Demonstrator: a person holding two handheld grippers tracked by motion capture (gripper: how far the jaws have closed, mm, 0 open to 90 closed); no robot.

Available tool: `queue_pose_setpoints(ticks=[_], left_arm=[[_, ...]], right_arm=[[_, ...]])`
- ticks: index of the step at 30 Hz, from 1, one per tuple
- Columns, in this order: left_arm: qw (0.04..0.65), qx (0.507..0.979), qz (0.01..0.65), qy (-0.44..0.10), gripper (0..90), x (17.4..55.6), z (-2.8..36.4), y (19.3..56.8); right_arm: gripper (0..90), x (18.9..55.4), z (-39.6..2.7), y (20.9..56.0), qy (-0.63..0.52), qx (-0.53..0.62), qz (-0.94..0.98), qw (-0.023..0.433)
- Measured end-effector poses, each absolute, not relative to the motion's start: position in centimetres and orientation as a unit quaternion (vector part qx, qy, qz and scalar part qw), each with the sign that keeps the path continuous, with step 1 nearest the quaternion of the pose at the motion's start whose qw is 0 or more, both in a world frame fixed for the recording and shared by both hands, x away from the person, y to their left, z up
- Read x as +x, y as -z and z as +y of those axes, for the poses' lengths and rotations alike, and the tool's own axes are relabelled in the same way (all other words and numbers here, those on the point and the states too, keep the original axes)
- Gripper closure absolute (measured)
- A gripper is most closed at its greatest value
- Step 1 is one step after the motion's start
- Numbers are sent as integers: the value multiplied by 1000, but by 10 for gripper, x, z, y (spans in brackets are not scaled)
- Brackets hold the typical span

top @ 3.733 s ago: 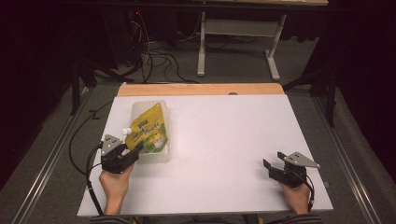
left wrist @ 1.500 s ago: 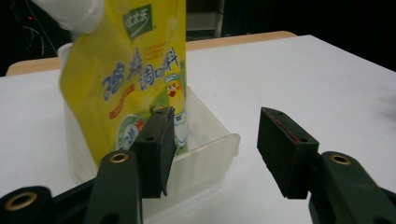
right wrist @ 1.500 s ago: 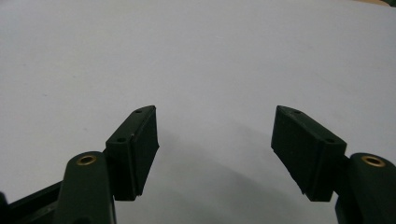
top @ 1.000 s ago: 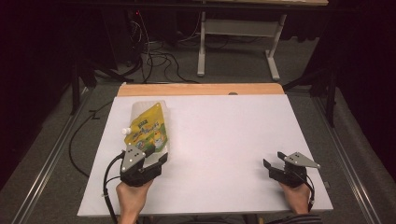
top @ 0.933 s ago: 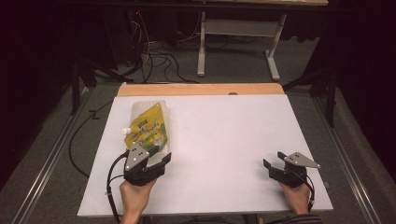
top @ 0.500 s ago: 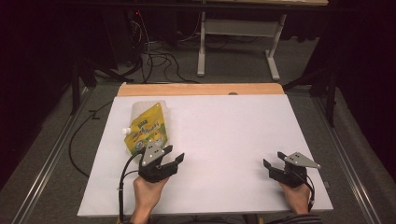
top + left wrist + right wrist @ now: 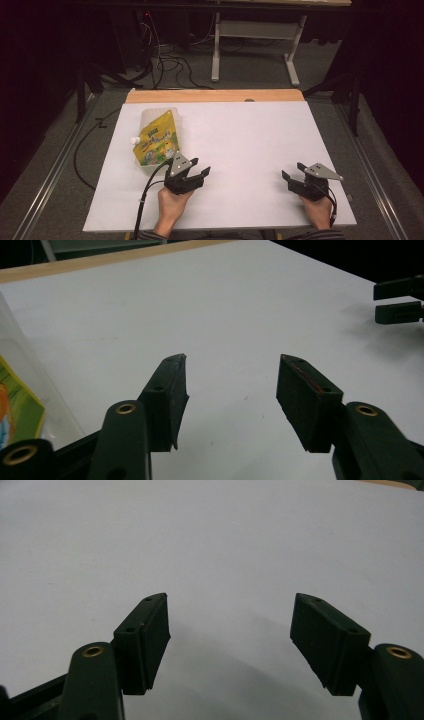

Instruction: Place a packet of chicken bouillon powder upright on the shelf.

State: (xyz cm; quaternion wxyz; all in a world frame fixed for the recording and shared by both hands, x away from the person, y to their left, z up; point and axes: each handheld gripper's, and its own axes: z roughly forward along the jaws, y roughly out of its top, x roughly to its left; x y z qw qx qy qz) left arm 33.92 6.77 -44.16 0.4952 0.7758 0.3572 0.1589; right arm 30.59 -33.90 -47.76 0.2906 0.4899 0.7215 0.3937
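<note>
- Left gripper (image 7: 192, 175) and right gripper (image 7: 295, 181) low over the near table (image 7: 250, 140), jaws spread, grasping nothing.
- Just beyond the left gripper, flat on the table: yellow spouted pouch (image 7: 157, 140).
- Probably soft, floppy, slippery; best pinched at an edge seam or by the white cap (image 7: 135, 141).

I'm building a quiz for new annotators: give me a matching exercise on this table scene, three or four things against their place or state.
Things:
1. pouch
2. left hand-held gripper
3. right hand-held gripper
4. wooden strip

Places or states:
A. along the table's far edge
B. open, near the right front corner
C. lying flat, left side of the table
D. open, just right of the pouch

Pairs: 1-C, 2-D, 3-B, 4-A
</note>
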Motion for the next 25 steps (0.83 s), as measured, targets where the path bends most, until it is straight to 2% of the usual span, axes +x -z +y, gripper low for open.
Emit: queue_pose_setpoints(ticks=[17, 25], left_arm=[[457, 793, 363, -174, 393, 356, 50, 471], [466, 780, 380, -170, 384, 360, 53, 479]], right_arm=[[324, 306, -339, 478, -394, 489, 722, 291], [324, 306, -339, 478, -393, 489, 722, 291]])
